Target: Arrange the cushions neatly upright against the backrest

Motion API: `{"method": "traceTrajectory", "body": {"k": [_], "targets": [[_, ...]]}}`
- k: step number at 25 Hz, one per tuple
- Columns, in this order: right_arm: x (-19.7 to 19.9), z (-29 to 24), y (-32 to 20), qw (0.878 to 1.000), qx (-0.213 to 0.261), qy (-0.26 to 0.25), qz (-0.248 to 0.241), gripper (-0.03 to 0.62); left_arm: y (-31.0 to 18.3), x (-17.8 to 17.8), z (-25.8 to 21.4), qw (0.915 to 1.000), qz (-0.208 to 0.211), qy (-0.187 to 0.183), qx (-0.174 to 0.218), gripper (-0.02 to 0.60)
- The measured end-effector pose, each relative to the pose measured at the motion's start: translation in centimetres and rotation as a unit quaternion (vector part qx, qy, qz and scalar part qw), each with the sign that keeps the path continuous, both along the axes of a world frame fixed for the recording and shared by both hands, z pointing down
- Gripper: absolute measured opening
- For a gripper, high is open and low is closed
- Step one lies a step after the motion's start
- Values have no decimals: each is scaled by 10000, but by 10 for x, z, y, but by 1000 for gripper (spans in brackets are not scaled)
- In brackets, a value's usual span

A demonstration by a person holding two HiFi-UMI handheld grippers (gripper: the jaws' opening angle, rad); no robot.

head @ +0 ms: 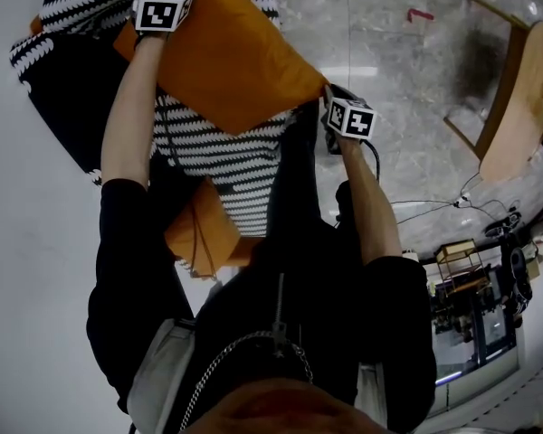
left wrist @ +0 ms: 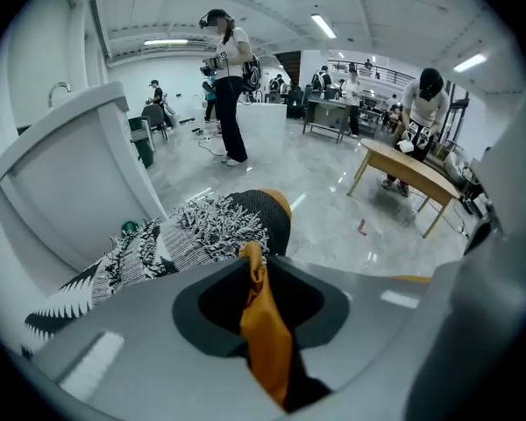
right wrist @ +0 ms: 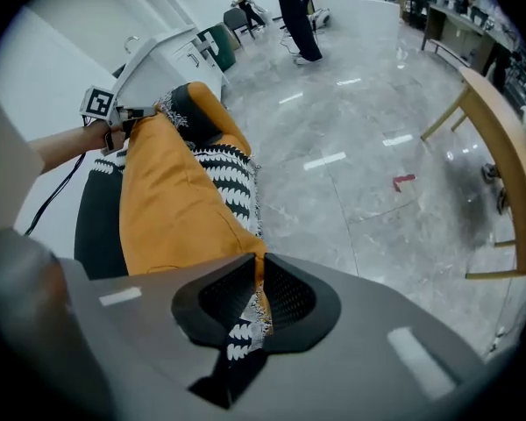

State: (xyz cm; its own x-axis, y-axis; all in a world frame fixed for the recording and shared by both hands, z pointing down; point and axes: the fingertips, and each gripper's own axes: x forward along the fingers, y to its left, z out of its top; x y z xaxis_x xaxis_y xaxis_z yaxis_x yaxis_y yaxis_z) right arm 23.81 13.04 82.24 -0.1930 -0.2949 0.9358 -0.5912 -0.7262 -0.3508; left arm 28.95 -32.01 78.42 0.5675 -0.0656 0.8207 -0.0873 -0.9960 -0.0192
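Left hand-held gripper [left wrist: 256, 254], right hand-held gripper [right wrist: 256, 266], both pinching one orange cushion [head: 226, 61]

**Orange cushion** [head: 226, 57]: matt, smooth woven cloth that creases softly where it is pinched.
**Black-and-white cushion** [head: 222, 156]: coarser knitted cloth with a shaggy, tufted pile (clearest in the left gripper view).
**Left gripper** [left wrist: 261, 266] and **right gripper** [right wrist: 256, 270]: matt grey plastic shells. The dark recess of the right one has a fine mesh-like texture.
**Floor** [head: 389, 52]: glossy, polished stone-look tiles that mirror the ceiling lights.
**Table** [head: 525, 98]: pale wood with a smooth satin finish.
**Chain** [head: 235, 344] at the person's chest: metal with a dull sheen.
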Motion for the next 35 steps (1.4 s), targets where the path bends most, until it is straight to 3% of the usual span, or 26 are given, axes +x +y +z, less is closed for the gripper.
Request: {"method": "traceTrajectory", "body": {"k": [9, 19, 27, 35], "targets": [[-3, -7, -1, 9982, 195, 142, -555, 31, 4, -35, -33, 9981, -247, 555, 133, 51], [-14, -51, -37, 9862, 400, 231, -1592, 29, -15, -127, -107, 9919, -960, 713, 428, 49], [-25, -77, -68, 9678, 581, 335, -2428, 29, -14, -212, -159, 9808, -1638, 863, 609, 48], [-66, -88, -74, 9395, 584, 462, -3344, 29, 19, -297, -179, 9707, -2074, 984, 708, 46]]}}
